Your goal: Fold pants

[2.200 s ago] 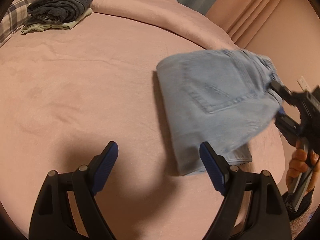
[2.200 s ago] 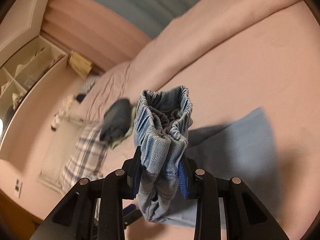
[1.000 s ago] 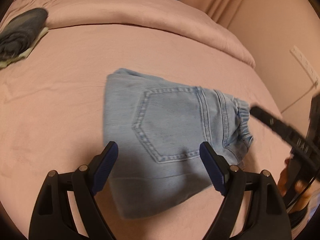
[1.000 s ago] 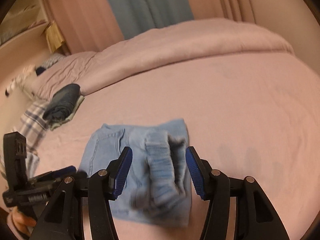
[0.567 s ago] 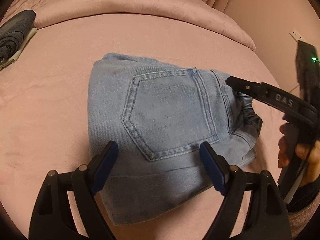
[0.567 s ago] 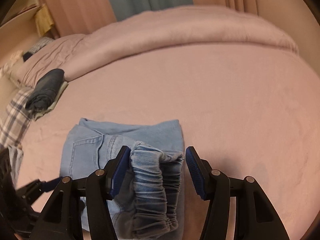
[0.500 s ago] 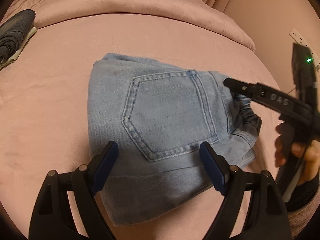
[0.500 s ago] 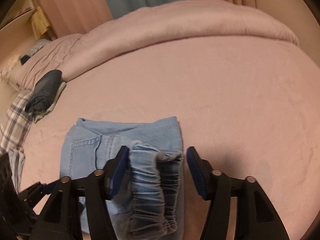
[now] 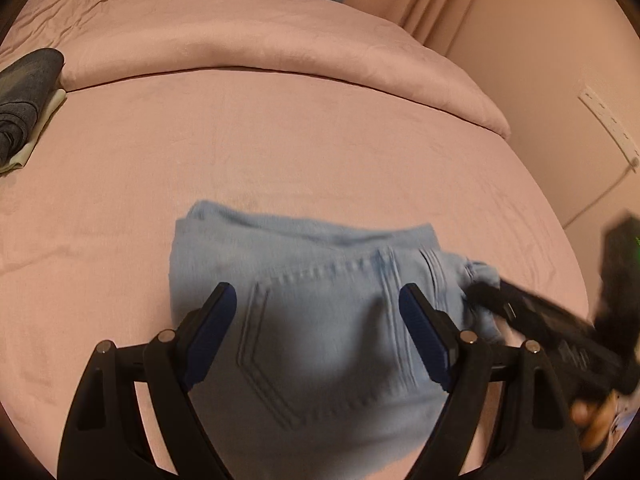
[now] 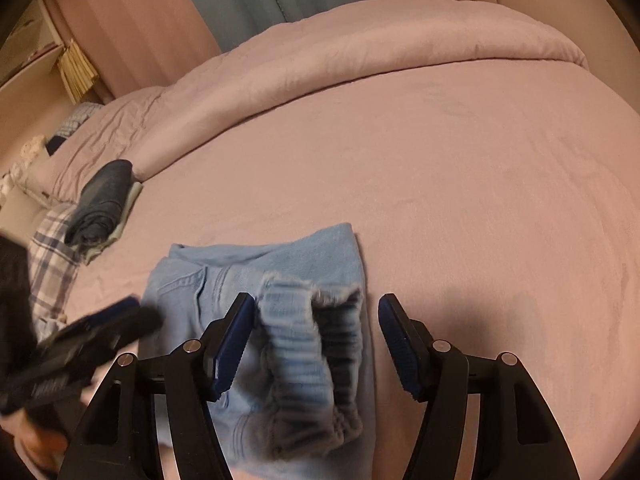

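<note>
The light blue jeans (image 9: pixel 320 280) lie folded into a compact bundle on the pink bed, back pocket up. My left gripper (image 9: pixel 318 324) is open and empty, low over the pocket area. In the right wrist view the jeans (image 10: pixel 280 264) show their bunched elastic waistband between my fingers. My right gripper (image 10: pixel 316 332) is open, its jaws on either side of the waistband without clamping it. It also shows blurred at the right of the left wrist view (image 9: pixel 532 320), at the waistband end.
A folded dark grey garment on a pale cloth (image 10: pixel 100 204) lies at the far left of the bed, also in the left wrist view (image 9: pixel 24 96). A rolled pink duvet (image 9: pixel 280 36) runs along the back. A plaid cloth (image 10: pixel 52 272) lies left.
The right gripper carried the jeans down onto the bed and let go of the waistband; its jaws have opened wider. The left gripper has dropped lower over the jeans.
</note>
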Available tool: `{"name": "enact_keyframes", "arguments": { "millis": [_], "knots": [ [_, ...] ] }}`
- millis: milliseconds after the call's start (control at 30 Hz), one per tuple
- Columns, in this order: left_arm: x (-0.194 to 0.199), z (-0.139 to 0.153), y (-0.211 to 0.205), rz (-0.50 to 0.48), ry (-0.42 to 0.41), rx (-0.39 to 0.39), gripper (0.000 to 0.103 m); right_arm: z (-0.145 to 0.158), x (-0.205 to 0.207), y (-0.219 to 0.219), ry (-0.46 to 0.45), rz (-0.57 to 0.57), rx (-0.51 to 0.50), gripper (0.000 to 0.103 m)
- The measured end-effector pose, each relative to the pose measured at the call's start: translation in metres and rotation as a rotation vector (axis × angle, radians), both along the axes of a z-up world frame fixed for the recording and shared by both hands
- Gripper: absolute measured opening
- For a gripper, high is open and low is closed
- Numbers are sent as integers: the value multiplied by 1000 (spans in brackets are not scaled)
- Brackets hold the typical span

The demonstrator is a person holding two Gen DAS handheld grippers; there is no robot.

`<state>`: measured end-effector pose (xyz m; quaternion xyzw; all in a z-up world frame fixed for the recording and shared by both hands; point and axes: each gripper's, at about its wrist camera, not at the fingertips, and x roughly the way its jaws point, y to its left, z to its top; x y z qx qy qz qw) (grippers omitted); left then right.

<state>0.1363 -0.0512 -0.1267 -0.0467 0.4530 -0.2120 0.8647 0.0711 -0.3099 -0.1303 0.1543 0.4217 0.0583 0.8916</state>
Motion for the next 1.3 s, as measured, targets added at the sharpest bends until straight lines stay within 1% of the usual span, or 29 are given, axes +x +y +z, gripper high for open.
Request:
{"name": "enact_keyframes", "arguments": {
  "millis": [67,133,233,300,367,467,633,733,767,867,900,967,1033,1133,1200,1233,1300],
  "knots": [
    [9,-5,-3,16,13,28,83,-1,-7,1,6,5,-11,64],
    [19,-15,-7,30,49,67,82,-5,-14,3,21,14,-25,64],
    [28,-28,-13,39,98,89,83,-16,-18,4,62,33,-30,64],
    [31,-30,-16,36,104,100,84,-25,-18,4,83,34,-23,64],
    [33,-28,-15,31,108,92,84,-30,-18,3,90,29,-10,64],
    [31,-23,-6,22,100,54,83,-31,-18,2,87,25,7,65],
    [17,-18,15,52,75,15,83,-29,-19,1,90,25,10,65],
    [6,-16,31,79,71,-4,83,-30,-19,-2,94,19,20,68],
    [-1,-18,39,90,77,-14,83,-31,-18,-3,99,16,23,71],
    [-11,-27,56,114,115,-45,83,-34,-16,-8,118,8,50,74],
    [-14,-32,60,115,139,-61,83,-35,-15,-10,126,9,68,75],
    [-18,-43,68,113,208,-113,83,-40,-12,-14,151,15,104,77],
    [-18,-51,72,108,254,-178,83,-41,-9,-14,161,23,120,78],
    [-20,-51,73,104,267,-235,83,-42,-6,-12,169,37,125,79],
    [-21,-52,72,84,300,-305,83,-43,-4,-12,174,42,131,79],
    [-21,-52,70,76,308,-319,83,-44,-2,-12,175,45,136,79],
    [-22,-52,65,66,302,-299,84,-44,0,-11,179,53,145,79]
  ]
}}
